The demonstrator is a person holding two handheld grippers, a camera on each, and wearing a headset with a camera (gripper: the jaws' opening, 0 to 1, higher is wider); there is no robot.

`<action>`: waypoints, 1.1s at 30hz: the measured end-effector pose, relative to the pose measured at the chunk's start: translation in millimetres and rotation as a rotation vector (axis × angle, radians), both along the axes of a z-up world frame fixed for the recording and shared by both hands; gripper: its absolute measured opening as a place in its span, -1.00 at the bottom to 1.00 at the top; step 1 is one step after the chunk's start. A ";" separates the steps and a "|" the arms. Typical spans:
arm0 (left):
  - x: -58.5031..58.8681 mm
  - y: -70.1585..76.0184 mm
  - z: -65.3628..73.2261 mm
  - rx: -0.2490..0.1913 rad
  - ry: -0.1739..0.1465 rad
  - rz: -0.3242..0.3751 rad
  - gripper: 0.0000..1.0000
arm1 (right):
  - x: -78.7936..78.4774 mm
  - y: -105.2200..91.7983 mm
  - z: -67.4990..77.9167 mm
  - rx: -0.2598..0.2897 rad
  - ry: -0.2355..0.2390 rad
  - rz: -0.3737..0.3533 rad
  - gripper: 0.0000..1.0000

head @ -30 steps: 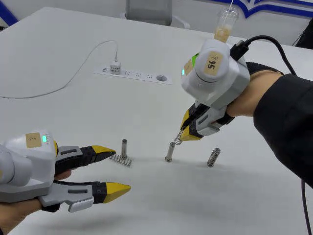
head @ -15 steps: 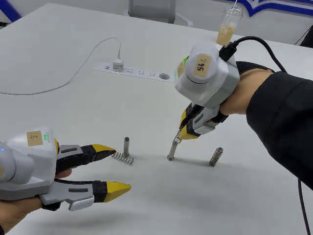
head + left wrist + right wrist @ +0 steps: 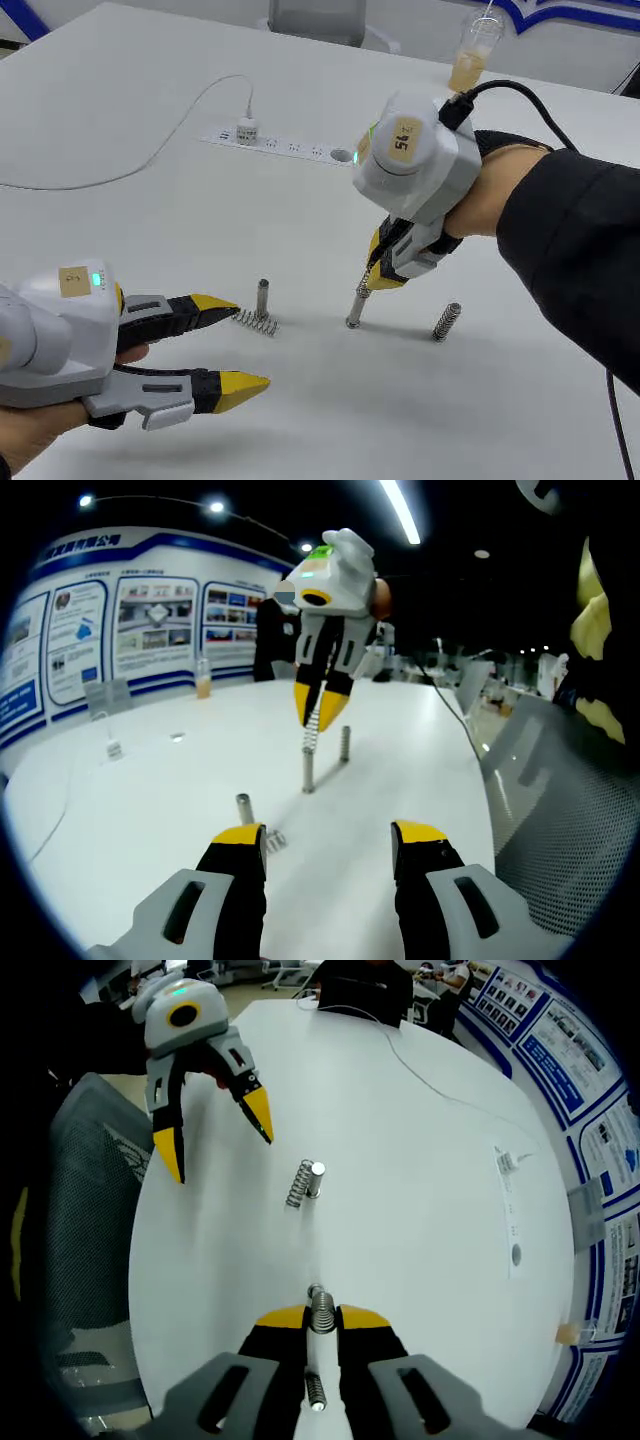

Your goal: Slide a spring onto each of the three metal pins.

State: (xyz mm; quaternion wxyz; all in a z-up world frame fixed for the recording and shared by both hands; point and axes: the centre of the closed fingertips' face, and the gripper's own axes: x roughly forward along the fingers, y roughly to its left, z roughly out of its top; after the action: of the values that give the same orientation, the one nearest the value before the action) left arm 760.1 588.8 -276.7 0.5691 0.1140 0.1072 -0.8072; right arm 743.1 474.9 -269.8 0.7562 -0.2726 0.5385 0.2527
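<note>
Our left tool and right tool have white housings, yellow-tipped black jaws and tan stickers. At frame right we see our black sleeve and a black cable.

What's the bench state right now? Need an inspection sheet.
Surface: white table, no marks seen.
Job's things: left pin bare, loose spring lying at its base; middle pin with held spring at its top; standing spring to the right, apparently over the third pin.
Clutter: drink cup near the far edge.
Grippers: left gripper open, holding nothing; right gripper shut on the held spring.
Cables: white cable to the power strip; black cable from the right gripper.
Surroundings: chair behind the table; wall posters.
</note>
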 end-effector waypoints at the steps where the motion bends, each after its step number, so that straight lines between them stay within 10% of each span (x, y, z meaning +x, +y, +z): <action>1: 0.0 -0.1 0.0 0.000 0.000 0.000 0.02 | -0.1 -0.5 -1.0 -0.001 0.004 0.000 -0.76; 33: -0.7 1.1 -2.5 0.010 0.001 0.005 0.02 | 0.5 -9.1 -44.2 0.017 0.085 -0.045 -0.76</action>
State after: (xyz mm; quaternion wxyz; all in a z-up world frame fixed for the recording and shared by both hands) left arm 759.4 589.9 -279.2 0.5703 0.1160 0.1118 -0.8055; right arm 743.6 465.7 -313.9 0.7404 -0.2428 0.5740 0.2516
